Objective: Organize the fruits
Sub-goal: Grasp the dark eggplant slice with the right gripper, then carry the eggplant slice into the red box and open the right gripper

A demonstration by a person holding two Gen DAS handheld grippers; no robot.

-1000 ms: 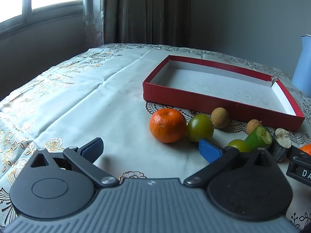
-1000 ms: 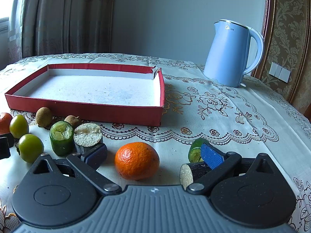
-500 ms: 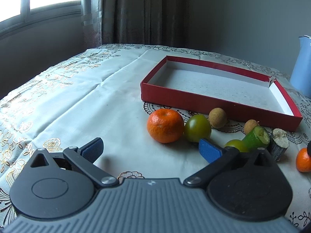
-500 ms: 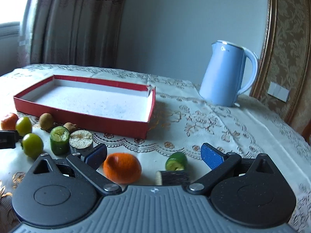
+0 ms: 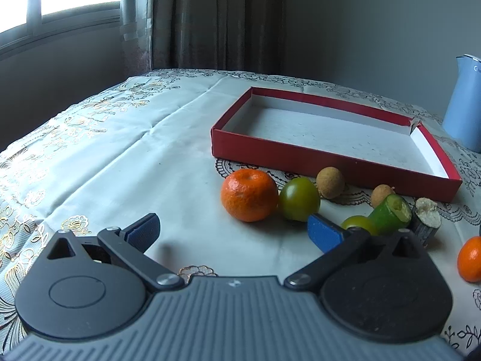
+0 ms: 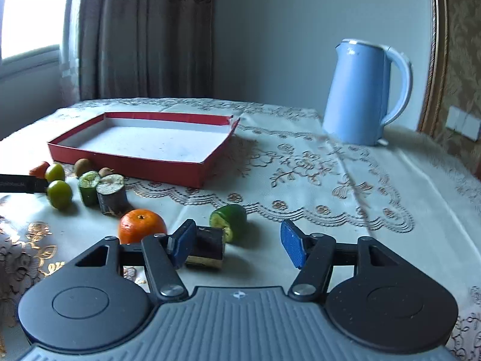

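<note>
A shallow red box (image 5: 330,156) lies on the tablecloth with nothing in it. In front of it sit a tangerine (image 5: 249,195), a green fruit (image 5: 299,199), two brown longans (image 5: 330,182), a green cane piece (image 5: 390,214) and a dark cane piece (image 5: 425,219). My left gripper (image 5: 234,233) is open just short of them, holding nothing. My right gripper (image 6: 237,245) is closing, with no pad pressing on anything. A dark cane piece (image 6: 207,246) lies at its left fingertip, a second tangerine (image 6: 141,225) further left, and a green cane piece (image 6: 230,219) just beyond.
A light blue kettle (image 6: 357,96) stands at the back right of the table. Curtains and a window are behind the red box (image 6: 132,161). The left gripper's black finger (image 6: 24,183) pokes in at the left edge of the right wrist view.
The right gripper swung to the right and drew back, so the tangerine now sits left of its left finger, and its jaws narrowed. It left the left wrist view. The left gripper stayed put.
</note>
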